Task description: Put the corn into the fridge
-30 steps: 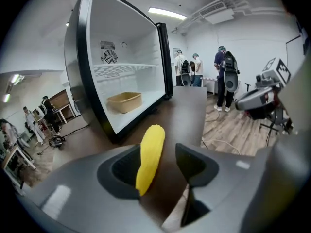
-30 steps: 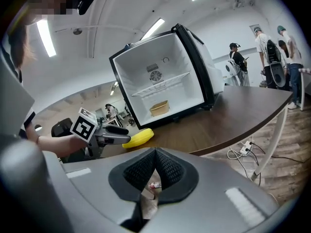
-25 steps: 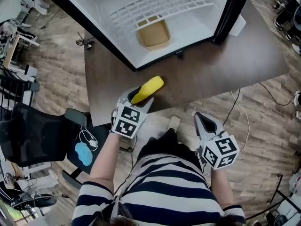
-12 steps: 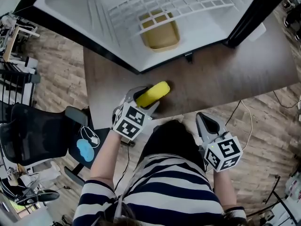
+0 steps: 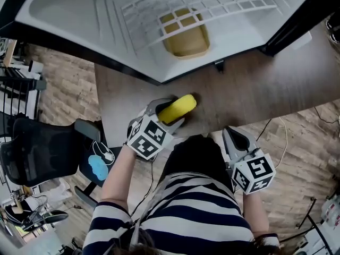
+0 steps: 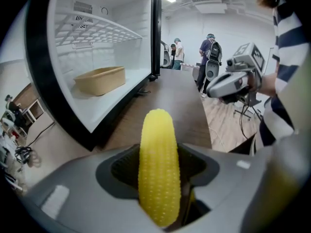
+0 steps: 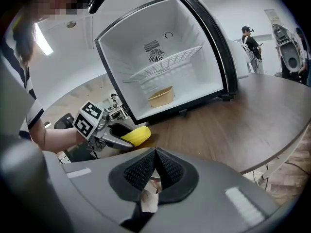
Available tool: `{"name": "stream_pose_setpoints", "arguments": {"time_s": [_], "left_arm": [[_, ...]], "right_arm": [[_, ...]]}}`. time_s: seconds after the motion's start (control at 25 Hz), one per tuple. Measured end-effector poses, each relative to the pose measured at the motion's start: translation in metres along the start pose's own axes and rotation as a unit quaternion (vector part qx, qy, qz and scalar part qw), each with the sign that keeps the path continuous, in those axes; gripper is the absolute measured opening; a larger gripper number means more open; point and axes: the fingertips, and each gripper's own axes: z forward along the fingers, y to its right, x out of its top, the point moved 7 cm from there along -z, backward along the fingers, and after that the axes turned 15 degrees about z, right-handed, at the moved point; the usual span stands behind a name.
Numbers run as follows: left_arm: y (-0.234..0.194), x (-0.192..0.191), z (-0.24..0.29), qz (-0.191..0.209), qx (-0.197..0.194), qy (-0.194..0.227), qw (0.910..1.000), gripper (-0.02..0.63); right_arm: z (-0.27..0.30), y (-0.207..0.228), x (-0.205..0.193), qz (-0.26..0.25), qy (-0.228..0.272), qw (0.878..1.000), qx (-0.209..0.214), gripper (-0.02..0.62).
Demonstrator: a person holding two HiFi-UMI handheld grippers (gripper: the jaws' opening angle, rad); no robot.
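Observation:
A yellow corn cob (image 5: 177, 108) sticks out of my left gripper (image 5: 171, 110), which is shut on it above the near edge of the brown table (image 5: 249, 94). In the left gripper view the corn (image 6: 156, 164) stands upright between the jaws, pointing toward the open fridge (image 6: 97, 57). From the right gripper view the corn (image 7: 136, 135) and left gripper (image 7: 124, 135) show at left, in front of the fridge (image 7: 165, 57). My right gripper (image 5: 234, 137) hangs off the table's near edge, jaws shut with nothing between them (image 7: 155, 171).
A tan tray (image 5: 185, 39) sits on the fridge floor under a white wire shelf (image 5: 207, 4). The fridge door (image 7: 209, 38) stands open at right. A black office chair (image 5: 37, 153) is at left. People stand far behind the table (image 6: 210, 50).
My left gripper has carried the corn forward, closer to the fridge opening. The view has shifted so the fridge looms larger; my right gripper has barely moved.

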Motion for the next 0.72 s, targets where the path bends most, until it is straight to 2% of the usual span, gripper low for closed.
{"name": "stream_pose_setpoints", "arguments": {"time_s": [0.32,0.72], "left_arm": [[-0.003,0.000,0.000,0.016,-0.022,-0.001,0.9996,0.000],[-0.005,0.001,-0.001,0.006,-0.004,0.014,0.9999,0.000]], "right_arm": [[0.007,0.001,0.006,-0.005,-0.007,1.000,0.002,-0.008],[0.013,0.003,0.012,-0.003,-0.006,1.000,-0.006,-0.009]]}}
